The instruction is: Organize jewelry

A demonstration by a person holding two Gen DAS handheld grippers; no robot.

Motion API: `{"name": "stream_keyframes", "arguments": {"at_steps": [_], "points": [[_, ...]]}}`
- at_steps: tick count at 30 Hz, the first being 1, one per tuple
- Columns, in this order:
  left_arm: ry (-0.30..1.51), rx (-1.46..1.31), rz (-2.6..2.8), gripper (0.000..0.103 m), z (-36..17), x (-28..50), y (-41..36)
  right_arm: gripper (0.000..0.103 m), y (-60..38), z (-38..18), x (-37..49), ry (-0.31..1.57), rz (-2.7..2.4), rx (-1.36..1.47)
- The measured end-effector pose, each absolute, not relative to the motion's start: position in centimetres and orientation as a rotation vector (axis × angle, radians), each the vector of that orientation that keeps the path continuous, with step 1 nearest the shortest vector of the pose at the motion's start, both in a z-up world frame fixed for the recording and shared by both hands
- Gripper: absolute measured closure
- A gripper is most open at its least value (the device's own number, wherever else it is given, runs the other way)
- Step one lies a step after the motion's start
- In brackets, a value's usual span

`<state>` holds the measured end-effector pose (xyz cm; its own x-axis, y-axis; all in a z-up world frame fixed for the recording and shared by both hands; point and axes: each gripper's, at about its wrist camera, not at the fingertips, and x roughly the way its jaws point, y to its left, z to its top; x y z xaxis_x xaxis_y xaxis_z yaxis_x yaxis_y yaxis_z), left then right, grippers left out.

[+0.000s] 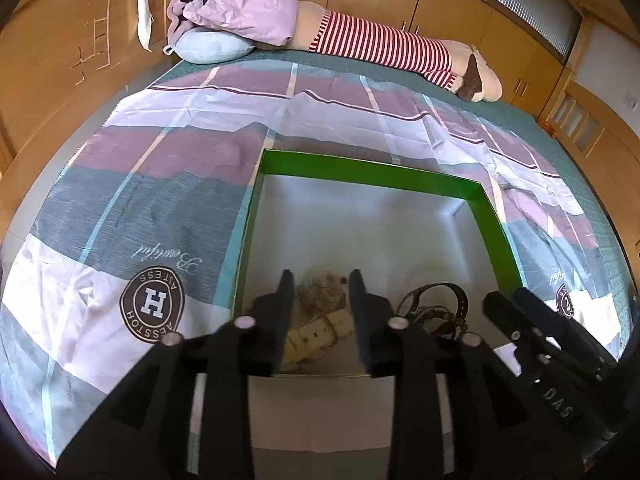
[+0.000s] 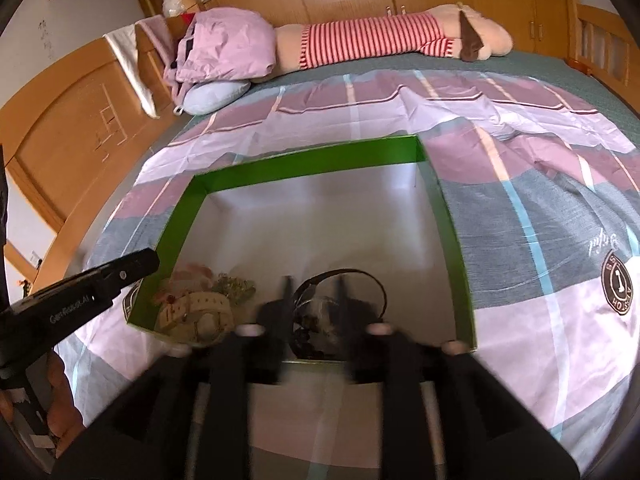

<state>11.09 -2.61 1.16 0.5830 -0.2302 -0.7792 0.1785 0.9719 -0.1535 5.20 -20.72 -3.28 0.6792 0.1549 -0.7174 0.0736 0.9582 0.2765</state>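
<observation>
— Where can I move?
— The far half of the green box [image 2: 304,162] is bare inside. My near end is crowded: a cream watch [image 1: 320,334], a black watch [image 2: 340,286] and the green walls.

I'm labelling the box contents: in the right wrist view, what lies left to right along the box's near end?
Left gripper → cream watch → greenish bead jewelry → black-strap watch → green box wall.
</observation>
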Motion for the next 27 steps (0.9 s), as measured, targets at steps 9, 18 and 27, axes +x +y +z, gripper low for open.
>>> {"name": "stream_keyframes", "arguments": {"at_steps": [9, 18, 27], "points": [[0.894, -0.041, -0.188, 0.014, 2.6, 10.5, -2.5, 0.025, -21.5, -2.2, 4.6, 0.787, 0.002, 0.3], [1.004, -0.074, -0.161, 0.002, 1.8, 10.8, -2.0, 0.003, -21.2, -1.4, 4.5, 0.792, -0.056, 0.221], [1.032, -0.136, -0.166, 0.002, 1.7, 10.6, -1.3, 0.003, -21.4, -2.1, 4.5, 0.825, -0.067, 0.213]]}}
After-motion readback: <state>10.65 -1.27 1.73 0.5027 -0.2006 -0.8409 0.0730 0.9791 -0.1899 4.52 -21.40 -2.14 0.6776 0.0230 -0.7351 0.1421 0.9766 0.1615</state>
